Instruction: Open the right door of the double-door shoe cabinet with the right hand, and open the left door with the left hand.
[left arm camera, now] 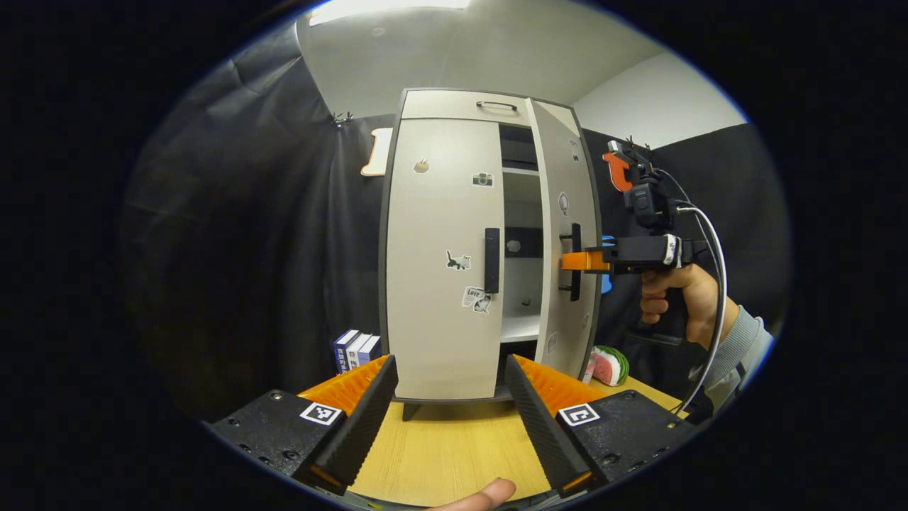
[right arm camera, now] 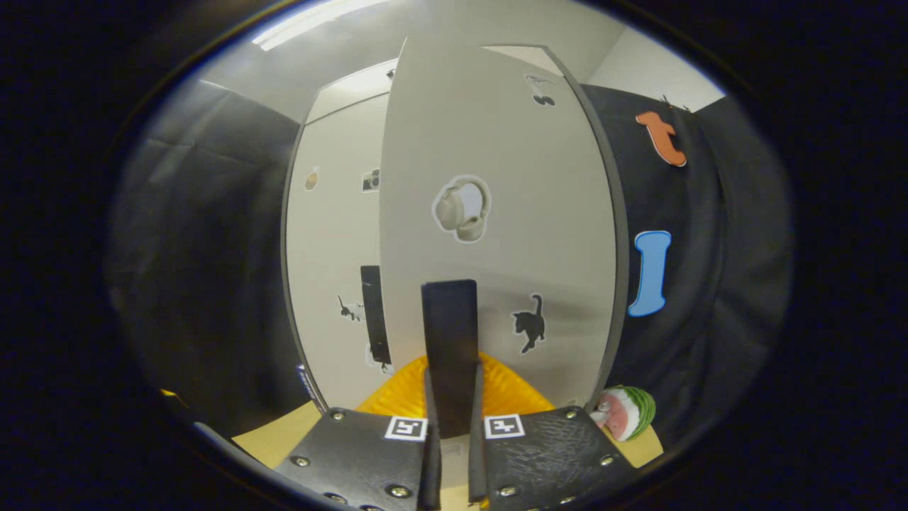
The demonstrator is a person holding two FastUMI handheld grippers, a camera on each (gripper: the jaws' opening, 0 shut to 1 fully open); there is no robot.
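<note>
At the surface's far edge, my right gripper fingers clamp the right door's handle, a stiff light panel; my left gripper fingers apart face the left door's handle.

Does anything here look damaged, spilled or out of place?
Nothing stands out. The right door is partly open because the right gripper is shut on its handle. The left door is closed, and the left gripper is open.
</note>
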